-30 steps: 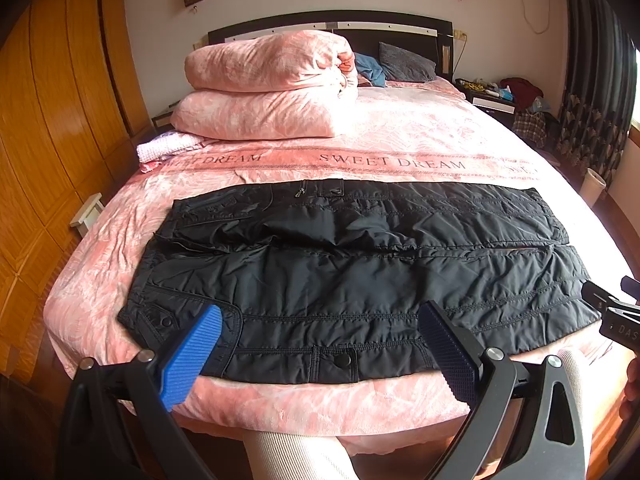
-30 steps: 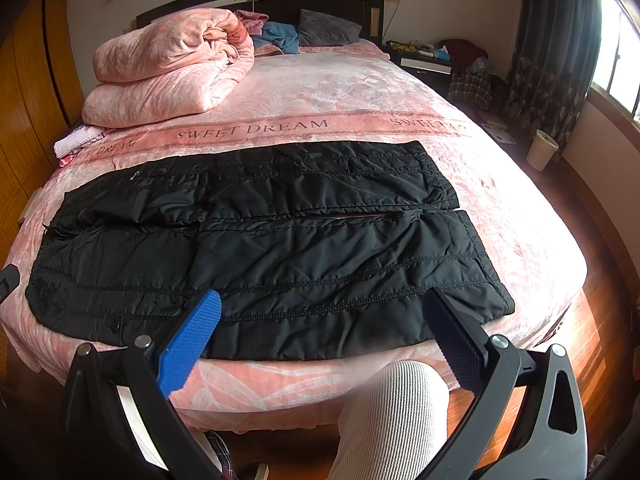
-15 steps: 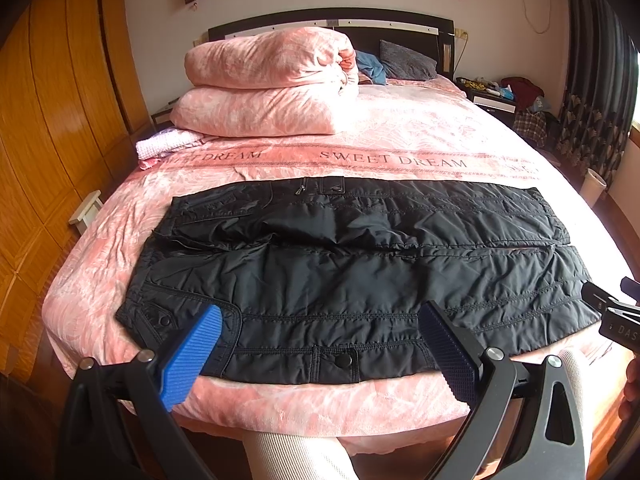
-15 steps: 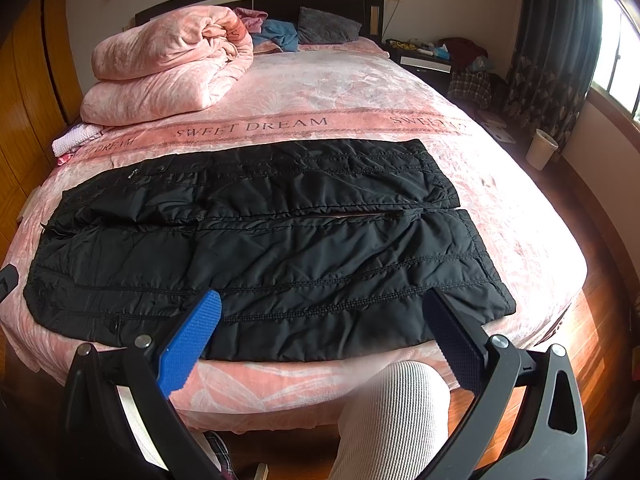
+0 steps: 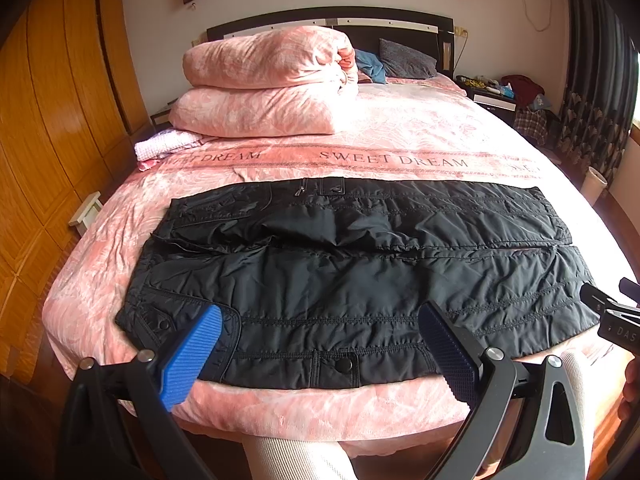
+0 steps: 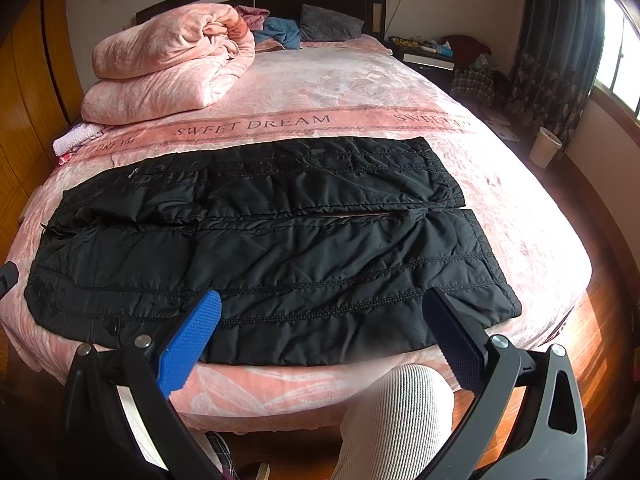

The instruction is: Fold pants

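Black quilted pants (image 5: 352, 272) lie spread flat across the foot of a pink bed (image 5: 420, 148), waistband to the left, leg cuffs to the right, both legs side by side. In the right wrist view the same pants (image 6: 280, 248) reach the bed's near edge. My left gripper (image 5: 320, 336) hovers open over the near edge by the waist end, nothing between its fingers. My right gripper (image 6: 320, 328) is open too, above the near leg toward the cuffs. The right gripper's tip (image 5: 612, 312) shows at the right edge of the left wrist view.
A folded pink duvet (image 5: 268, 84) is stacked at the back left, with pillows and clothes by the headboard (image 5: 328, 24). A wooden wardrobe (image 5: 52, 120) runs along the left. A white bin (image 6: 545, 147) and curtains stand right. A person's leg (image 6: 392, 420) is below the bed edge.
Both views drift slightly: the pants sit a little higher and farther in the frames. Both grippers stay open and the pants lie as before.
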### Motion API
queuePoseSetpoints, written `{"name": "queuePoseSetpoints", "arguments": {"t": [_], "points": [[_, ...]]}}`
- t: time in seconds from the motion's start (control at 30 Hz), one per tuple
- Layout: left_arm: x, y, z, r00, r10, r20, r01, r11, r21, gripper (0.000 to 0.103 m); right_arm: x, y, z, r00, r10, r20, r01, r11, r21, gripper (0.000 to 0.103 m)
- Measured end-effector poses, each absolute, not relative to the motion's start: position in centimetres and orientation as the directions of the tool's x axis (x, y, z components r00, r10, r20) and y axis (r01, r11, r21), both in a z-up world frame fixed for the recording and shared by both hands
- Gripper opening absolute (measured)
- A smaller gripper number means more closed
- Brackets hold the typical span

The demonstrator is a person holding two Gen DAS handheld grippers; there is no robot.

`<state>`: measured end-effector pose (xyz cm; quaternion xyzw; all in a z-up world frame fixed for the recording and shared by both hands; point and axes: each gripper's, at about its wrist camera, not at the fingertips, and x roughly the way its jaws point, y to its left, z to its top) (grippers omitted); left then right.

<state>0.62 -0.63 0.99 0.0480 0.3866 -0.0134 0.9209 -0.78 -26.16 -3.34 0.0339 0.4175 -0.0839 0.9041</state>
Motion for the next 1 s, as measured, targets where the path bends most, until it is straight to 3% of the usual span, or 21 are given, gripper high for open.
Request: {"name": "queuePoseSetpoints", "arguments": {"t": [0.43, 0.8, 1.0], "points": [[1.6, -0.7, 0.5, 0.679, -0.039, -0.734, 0.084, 0.996, 0.026, 0.099, 1.1, -26.6, -3.8, 0.645, -0.007, -0.764, 0.101, 0.992, 0.076, 0.101], [14.4, -0.8, -1.8, 0.536, -0.122, -0.835, 0.141, 0.989, -0.054, 0.099, 14.0, -29.5, -3.3, 0.634, 0.293, -0.715, -0.198, 0.956, 0.215, 0.101], [24.5, -3.0, -4.5, 0.490, -0.173, -0.855, 0.254, 0.966, -0.051, 0.099, 25.4, -30.9, -7.6, 0.490, 0.408, -0.771, -0.355, 0.900, 0.251, 0.101]]}}
